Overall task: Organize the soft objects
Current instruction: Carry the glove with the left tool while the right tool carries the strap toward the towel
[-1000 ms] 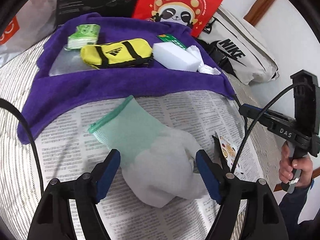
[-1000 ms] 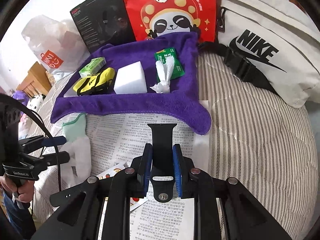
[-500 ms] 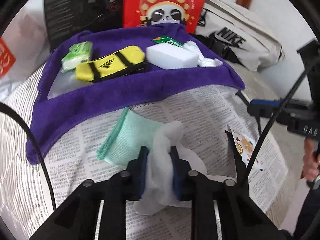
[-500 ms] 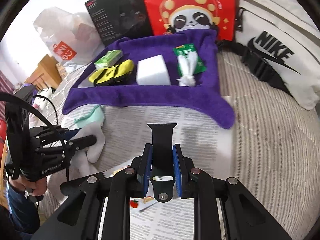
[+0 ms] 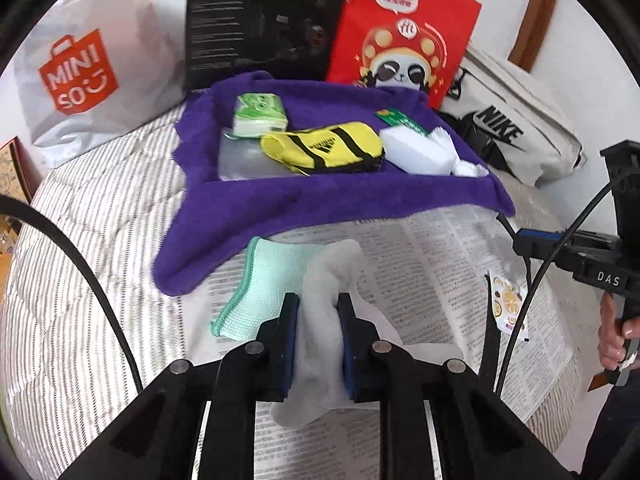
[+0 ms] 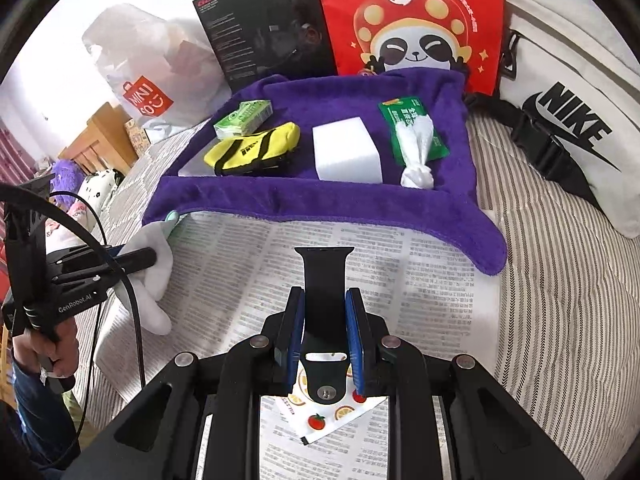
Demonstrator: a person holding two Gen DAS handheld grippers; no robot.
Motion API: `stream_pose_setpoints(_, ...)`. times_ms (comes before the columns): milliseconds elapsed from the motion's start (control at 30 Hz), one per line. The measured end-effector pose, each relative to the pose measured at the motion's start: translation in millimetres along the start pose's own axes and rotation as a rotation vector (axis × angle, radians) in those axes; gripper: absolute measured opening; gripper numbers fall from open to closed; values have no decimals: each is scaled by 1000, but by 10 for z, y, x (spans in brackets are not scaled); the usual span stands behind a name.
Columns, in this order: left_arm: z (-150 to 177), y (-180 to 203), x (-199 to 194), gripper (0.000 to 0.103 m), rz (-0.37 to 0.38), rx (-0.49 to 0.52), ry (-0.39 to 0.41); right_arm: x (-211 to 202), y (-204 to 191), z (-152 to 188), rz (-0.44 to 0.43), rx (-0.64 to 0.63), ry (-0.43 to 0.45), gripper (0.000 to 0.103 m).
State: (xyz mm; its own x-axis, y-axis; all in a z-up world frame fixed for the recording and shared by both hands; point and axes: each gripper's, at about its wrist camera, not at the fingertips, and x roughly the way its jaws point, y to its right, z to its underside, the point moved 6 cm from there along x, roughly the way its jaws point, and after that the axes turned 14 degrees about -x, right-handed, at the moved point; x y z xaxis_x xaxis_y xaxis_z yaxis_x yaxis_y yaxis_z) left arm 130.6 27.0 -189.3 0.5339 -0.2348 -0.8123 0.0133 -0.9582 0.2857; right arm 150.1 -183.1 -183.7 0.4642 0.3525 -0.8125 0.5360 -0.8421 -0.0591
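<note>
My left gripper [image 5: 318, 304] is shut on a white glove with a mint-green cuff [image 5: 276, 276] and holds it just above the newspaper [image 5: 420, 264], near the purple towel's front edge. The glove also shows at the left in the right wrist view [image 6: 154, 256]. My right gripper [image 6: 325, 300] is shut on a black watch strap [image 6: 324, 280] above the newspaper. The purple towel [image 6: 320, 200] carries a green tissue pack [image 6: 243, 119], a yellow pouch [image 6: 252, 150], a white sponge block [image 6: 346, 156] and a green wipe packet with a twisted white tissue [image 6: 416, 140].
A fruit-print sachet [image 6: 320, 412] lies on the newspaper under the right gripper. Behind the towel stand a black box [image 6: 264, 24], a red panda bag [image 6: 408, 20] and a Miniso bag [image 5: 80, 76]. A white Nike bag [image 6: 568, 120] lies at the right on the striped bed.
My left gripper closed on the glove and carried it toward the purple towel. The right gripper kept hold of the strap and moved slightly nearer the towel.
</note>
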Motion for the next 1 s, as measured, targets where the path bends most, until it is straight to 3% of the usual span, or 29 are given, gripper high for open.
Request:
stream_pose_setpoints(600, -233, -46, -338, 18, -8, -39, 90, -256, -26, -233, 71, 20, 64, 21)
stream_pose_setpoints(1000, -543, -25, -391, 18, -38, -29, 137, -137, -12, -503, 76, 12, 80, 21)
